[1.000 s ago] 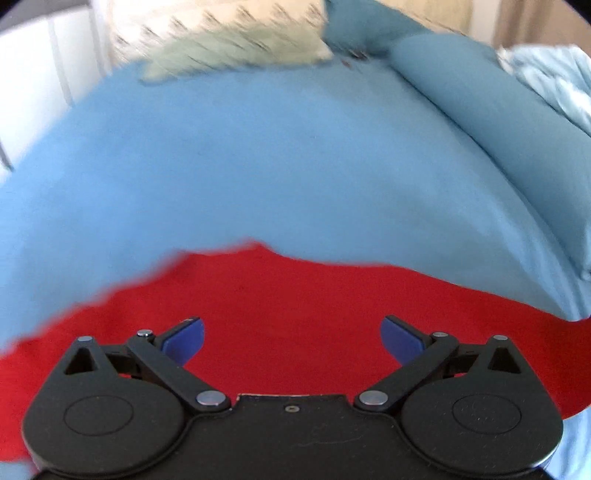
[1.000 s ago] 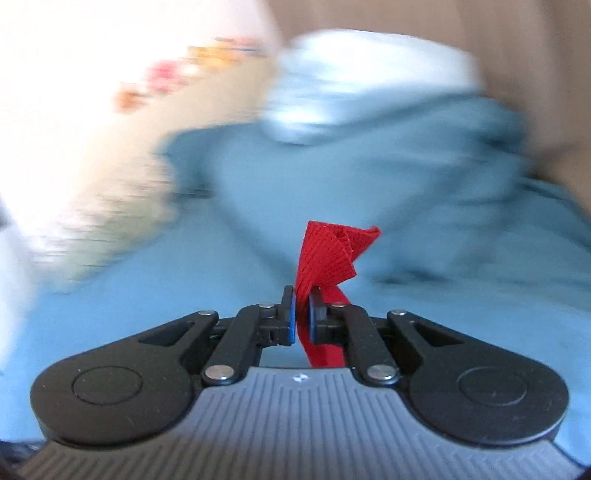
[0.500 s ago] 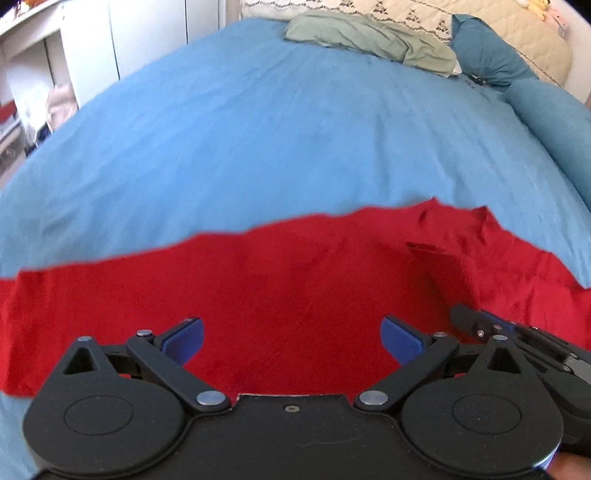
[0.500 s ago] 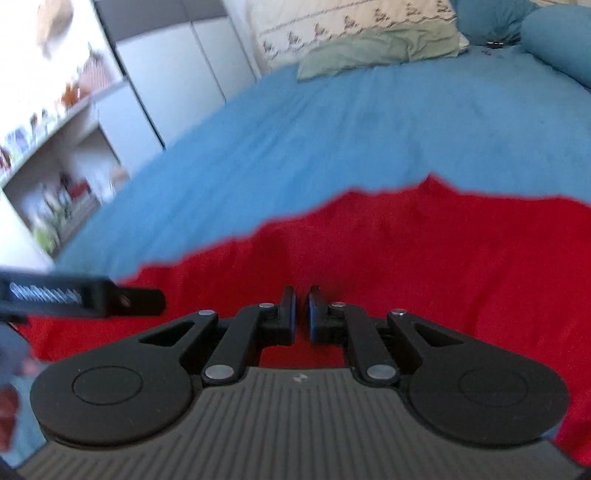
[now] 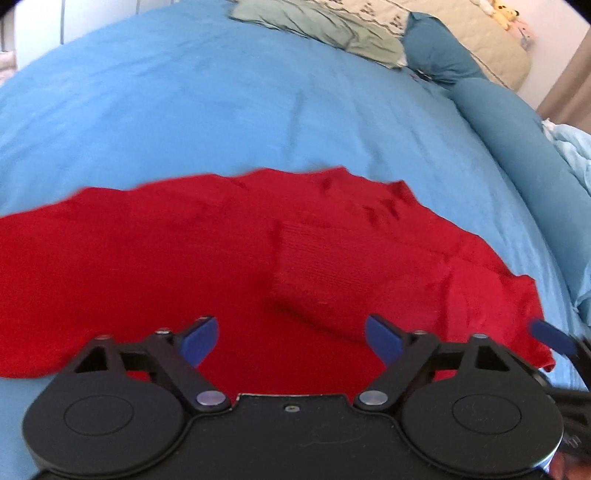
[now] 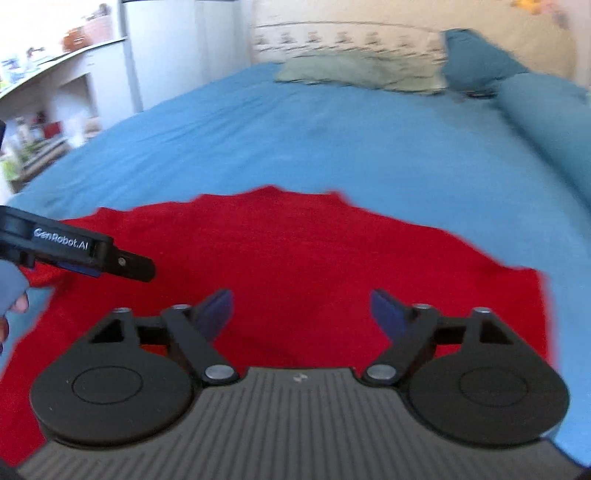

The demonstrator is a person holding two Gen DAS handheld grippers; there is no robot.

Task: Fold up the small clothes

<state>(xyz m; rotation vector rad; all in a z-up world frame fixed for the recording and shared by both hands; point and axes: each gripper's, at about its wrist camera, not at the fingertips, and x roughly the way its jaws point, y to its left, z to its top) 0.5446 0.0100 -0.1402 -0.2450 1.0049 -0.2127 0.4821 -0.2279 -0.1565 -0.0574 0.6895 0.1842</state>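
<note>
A red knit garment [image 5: 192, 258] lies spread on the blue bed sheet [image 5: 221, 110], with a ribbed part folded over its middle [image 5: 325, 273]. It also shows in the right wrist view [image 6: 303, 266]. My left gripper [image 5: 291, 341] is open and empty just above the garment's near edge. My right gripper [image 6: 301, 314] is open and empty above the garment. The left gripper's side shows at the left of the right wrist view [image 6: 92, 254]. A blue fingertip [image 5: 550, 338] of the right gripper shows at the right edge of the left wrist view.
A grey-green cloth [image 5: 317, 26] and a beige patterned pillow [image 5: 472, 33] lie at the head of the bed. Teal pillows [image 5: 517, 122] run along the right side, with a light blue blanket [image 5: 572, 147] beyond. White cabinets and shelves [image 6: 85, 85] stand left of the bed.
My right gripper has let go of the red cloth and opened. The garment now lies flat on the bed. Both grippers have shifted their view toward the head of the bed.
</note>
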